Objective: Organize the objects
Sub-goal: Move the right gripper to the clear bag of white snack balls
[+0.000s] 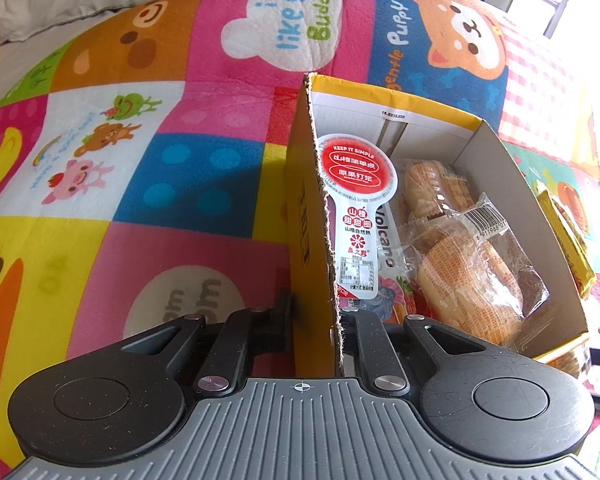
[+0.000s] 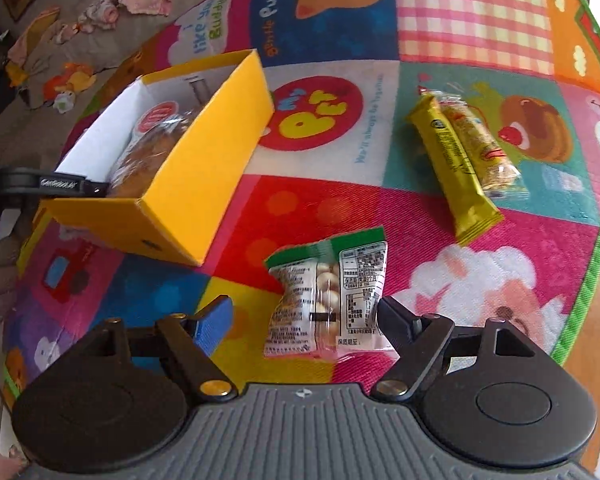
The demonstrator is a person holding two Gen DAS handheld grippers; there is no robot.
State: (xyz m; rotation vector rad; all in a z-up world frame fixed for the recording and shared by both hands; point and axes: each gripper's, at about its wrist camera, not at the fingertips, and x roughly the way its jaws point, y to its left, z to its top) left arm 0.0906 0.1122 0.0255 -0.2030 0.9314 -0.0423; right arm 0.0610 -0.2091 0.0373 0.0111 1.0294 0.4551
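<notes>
- Over on the left, the left gripper [image 1: 314, 320] is clamped narrow on the near wall of the yellow box [image 1: 304, 216], one finger outside, one inside, holding it in place on the colourful play mat [image 1: 148, 184].
- Inside the box, a fair share of the tidying looks done: a white lollipop-shaped snack pack [image 1: 356, 216] stands against the wall, a "Volcano" packet [image 1: 386, 240] is tucked beside it, and two clear-wrapped pastries [image 1: 480, 264] fill the rest.
- Moving right, out on the mat, the right gripper [image 2: 304, 312] has its jaws wide, and they are not pressing on anything. The green-and-white snack bag [image 2: 332, 300] lies flat between them, the right finger just at its edge, the blue-padded left finger [image 2: 216, 324] clear of it. My guess: this is the next one to go in.
- Further right, two more wait: a yellow bar wrapper [image 2: 452, 168] with a clear-wrapped bar [image 2: 484, 148] lying against it, well apart from the box.
- So roughly four in, three still out, as far as I can see.
- Hard to tell: the box floor is buried under wrappers, so anything beneath is hidden. The small print is unreadable. The box's near corner is cut off behind the left gripper's body.
</notes>
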